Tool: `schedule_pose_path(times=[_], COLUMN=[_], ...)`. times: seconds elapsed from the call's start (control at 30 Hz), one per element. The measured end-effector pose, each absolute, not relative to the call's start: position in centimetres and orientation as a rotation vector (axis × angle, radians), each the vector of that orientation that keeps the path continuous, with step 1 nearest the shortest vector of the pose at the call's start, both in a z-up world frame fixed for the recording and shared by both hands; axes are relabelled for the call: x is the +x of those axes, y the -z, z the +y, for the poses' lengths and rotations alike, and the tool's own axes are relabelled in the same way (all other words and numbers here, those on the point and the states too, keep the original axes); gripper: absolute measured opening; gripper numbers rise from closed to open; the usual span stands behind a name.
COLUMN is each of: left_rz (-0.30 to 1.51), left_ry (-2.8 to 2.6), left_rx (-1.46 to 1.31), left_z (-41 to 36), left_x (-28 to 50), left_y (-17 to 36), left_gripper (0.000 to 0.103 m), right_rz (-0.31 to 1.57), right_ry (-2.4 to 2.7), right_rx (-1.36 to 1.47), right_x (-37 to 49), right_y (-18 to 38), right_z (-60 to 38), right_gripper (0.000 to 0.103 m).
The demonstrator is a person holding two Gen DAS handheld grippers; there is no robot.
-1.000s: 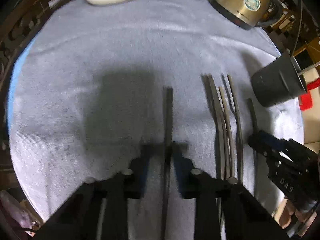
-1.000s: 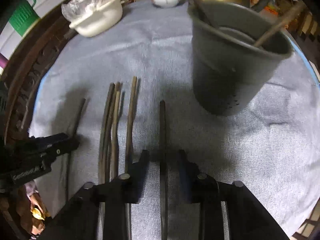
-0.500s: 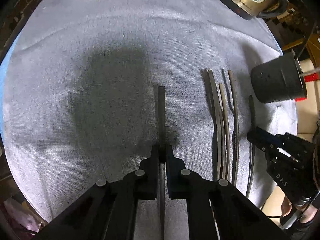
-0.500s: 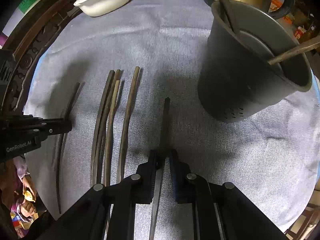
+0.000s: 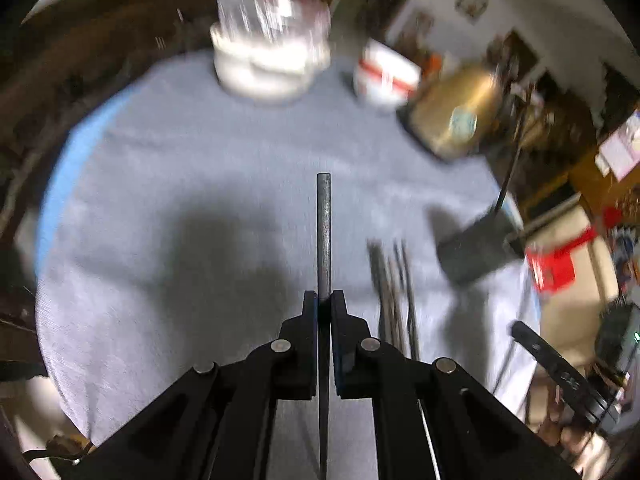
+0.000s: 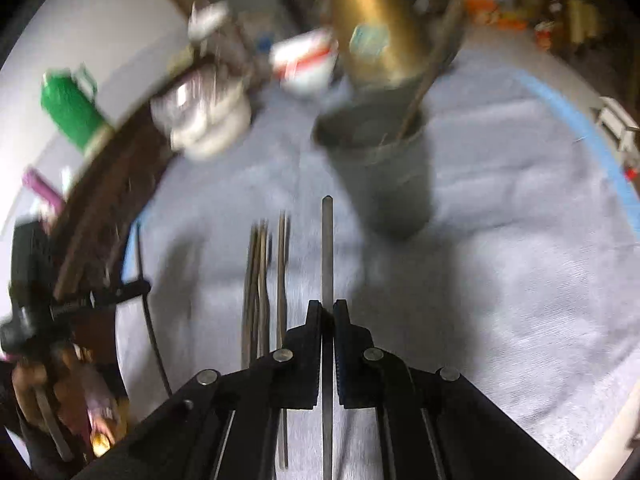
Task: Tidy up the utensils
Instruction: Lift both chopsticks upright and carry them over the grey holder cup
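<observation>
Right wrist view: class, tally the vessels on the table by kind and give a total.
White bowl: 1
Red-and-white bowl: 1
Gold kettle: 1
Dark utensil holder: 1
Total: 4

Both views are dim and heavily motion-blurred: the white bowl (image 5: 272,68) and gold kettle (image 5: 452,116) at the top of the frame smear, while the tongs and the rods they grip stay sharp. Soft dark shadows fall on the grey cloth (image 5: 200,160) at mid-frame. Fisheye bending curves the worktop edge, and the corners go black.
</observation>
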State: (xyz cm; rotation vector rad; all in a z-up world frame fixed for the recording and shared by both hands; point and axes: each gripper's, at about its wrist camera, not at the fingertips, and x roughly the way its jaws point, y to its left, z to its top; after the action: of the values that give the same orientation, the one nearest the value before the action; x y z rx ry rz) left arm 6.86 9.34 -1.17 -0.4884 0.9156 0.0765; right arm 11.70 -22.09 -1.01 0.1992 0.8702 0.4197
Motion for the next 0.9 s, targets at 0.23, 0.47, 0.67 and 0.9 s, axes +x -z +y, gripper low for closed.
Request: schedule_pose_path(times=[0.23, 0.47, 0.67, 0.9], left_rz=[0.610, 0.489, 0.446, 0.445], left_ry=[-0.192, -0.244, -0.242, -0.215], left_rx=[-0.409, -0.340, -0.277, -0.291], left_z=[8.7, 7.5, 6.7, 7.3], left_x=[5.9, 5.4, 3.5, -1.1], left_y=[-1.6, -1.2, -1.6, -2.3], left_gripper=[0.006, 0.006, 0.007, 0.008], right_rz=[0.520, 0.326, 0.313, 0.304], right_ry=[-0.270, -0.157, -0.148, -0.190], right_rx=[0.273, 0.216, 0.145, 0.101], right_x=[10.5, 10.1, 8.1, 2.3], right_y=[-2.5, -3.8, -3.1, -4.0], right_z=[-24.2, -24.1, -24.1, -25.3], right_gripper=[0.006, 0.006, 0.007, 0.007])
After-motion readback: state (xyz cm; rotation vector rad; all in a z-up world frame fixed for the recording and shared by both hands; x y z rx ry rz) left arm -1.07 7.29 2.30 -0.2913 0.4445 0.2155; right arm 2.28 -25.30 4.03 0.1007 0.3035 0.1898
